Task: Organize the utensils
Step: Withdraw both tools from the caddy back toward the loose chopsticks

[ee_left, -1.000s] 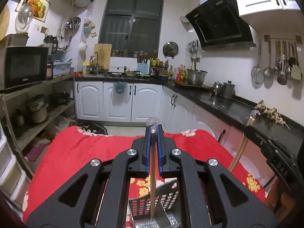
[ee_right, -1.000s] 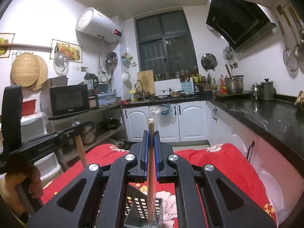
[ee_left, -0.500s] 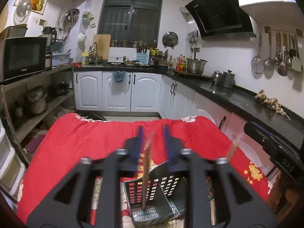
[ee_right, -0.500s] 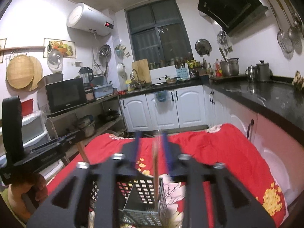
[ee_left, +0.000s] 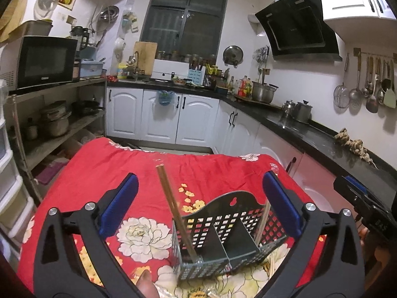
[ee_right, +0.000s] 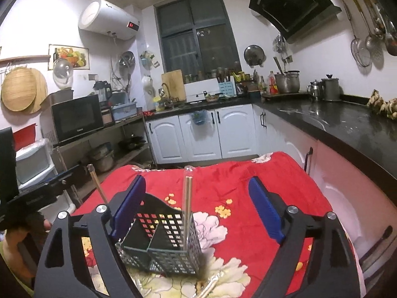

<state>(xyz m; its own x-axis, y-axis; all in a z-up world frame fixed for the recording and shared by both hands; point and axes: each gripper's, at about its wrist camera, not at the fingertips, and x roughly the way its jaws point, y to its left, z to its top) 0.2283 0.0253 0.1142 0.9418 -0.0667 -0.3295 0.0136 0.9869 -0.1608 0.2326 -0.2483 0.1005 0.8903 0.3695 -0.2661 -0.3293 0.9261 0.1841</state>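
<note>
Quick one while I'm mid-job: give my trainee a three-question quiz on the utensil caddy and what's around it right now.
1. True or false: the caddy stands on a red floral cloth.
2. How many compartments does the divider inside the caddy make? A) one B) two C) four
3. In the left wrist view, toward which side of the picture does the top of the brown chopsticks lean?

Key
1. True.
2. B: one divider, two compartments.
3. Left: the foot sits in the caddy's left compartment and the top tilts left.
</note>
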